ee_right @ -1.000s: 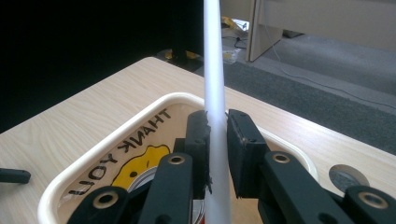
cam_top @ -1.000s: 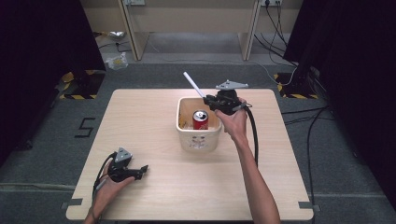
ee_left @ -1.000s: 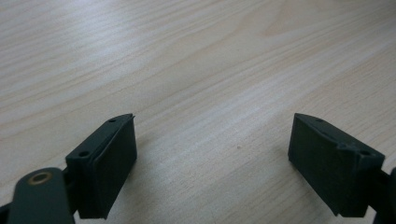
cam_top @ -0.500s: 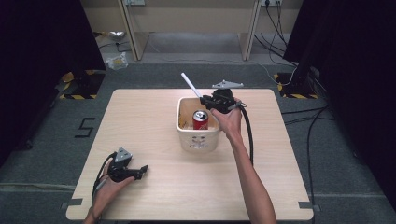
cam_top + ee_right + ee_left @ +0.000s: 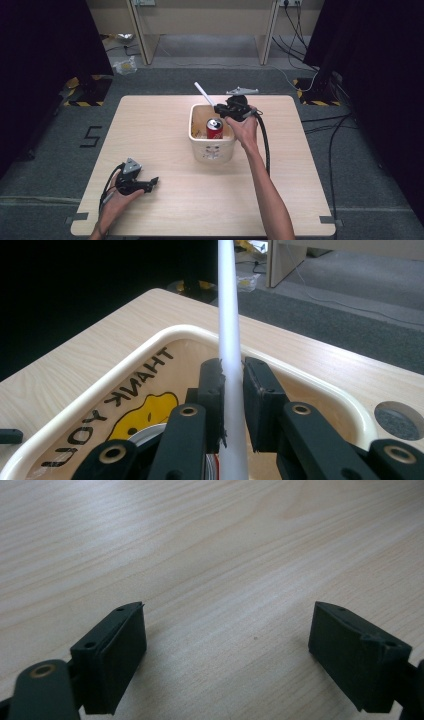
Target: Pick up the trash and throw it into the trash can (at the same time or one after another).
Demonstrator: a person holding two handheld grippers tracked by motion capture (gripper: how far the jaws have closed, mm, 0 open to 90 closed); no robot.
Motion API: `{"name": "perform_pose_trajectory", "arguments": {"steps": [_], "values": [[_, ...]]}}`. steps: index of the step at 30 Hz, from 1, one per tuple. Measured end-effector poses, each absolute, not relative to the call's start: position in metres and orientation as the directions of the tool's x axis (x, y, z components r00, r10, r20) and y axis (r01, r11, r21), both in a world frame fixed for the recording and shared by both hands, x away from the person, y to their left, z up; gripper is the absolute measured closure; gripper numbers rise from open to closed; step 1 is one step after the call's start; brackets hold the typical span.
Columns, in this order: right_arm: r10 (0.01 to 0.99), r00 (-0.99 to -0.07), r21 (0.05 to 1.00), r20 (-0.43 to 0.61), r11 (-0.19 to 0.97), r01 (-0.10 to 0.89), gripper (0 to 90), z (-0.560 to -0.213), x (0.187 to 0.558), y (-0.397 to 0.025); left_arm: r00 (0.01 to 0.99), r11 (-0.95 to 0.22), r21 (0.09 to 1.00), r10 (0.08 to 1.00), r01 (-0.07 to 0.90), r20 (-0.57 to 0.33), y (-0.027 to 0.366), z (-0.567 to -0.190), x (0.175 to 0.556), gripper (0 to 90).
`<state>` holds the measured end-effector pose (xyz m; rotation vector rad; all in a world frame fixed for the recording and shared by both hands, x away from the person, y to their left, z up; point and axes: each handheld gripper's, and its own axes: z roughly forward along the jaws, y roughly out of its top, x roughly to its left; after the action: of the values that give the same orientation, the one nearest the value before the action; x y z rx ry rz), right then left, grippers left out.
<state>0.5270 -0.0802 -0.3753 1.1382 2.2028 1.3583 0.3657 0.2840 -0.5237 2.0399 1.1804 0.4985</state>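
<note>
Inside the cream bin (image 5: 212,148) stands a red can (image 5: 214,128); right gripper (image 5: 232,390) (above it) clamps a white straw (image 5: 228,315), left gripper (image 5: 227,645) gapes wide.

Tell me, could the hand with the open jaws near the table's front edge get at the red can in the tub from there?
Probably yes, with a move. The left gripper is open and empty; bare table lies between it and the tub. The can stands uncovered, though the right gripper hovers above with a white straw.

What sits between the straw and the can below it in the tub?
Nothing visible does. The right gripper pinches the straw over the tub, and the can stands uncovered beneath it there.
</note>
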Motion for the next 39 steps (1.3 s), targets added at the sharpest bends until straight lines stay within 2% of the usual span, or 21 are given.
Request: {"name": "perform_pose_trajectory", "arguments": {"steps": [31,39], "values": [[0.759,-0.635,0.812,0.144,0.276,0.514,78.7,-0.3796,0.5289,-0.0838,0.507,-0.324,0.744,0.862,0.585,-0.022,0.2840,-0.5238,0.3658,14.6],[0.764,-0.623,0.806,0.169,0.257,0.534,78.1,-0.3789,0.5291,-0.0844,0.507,-0.325,0.743,0.862,0.585,-0.022,0.2840,-0.5237,0.3657,14.6]]}}
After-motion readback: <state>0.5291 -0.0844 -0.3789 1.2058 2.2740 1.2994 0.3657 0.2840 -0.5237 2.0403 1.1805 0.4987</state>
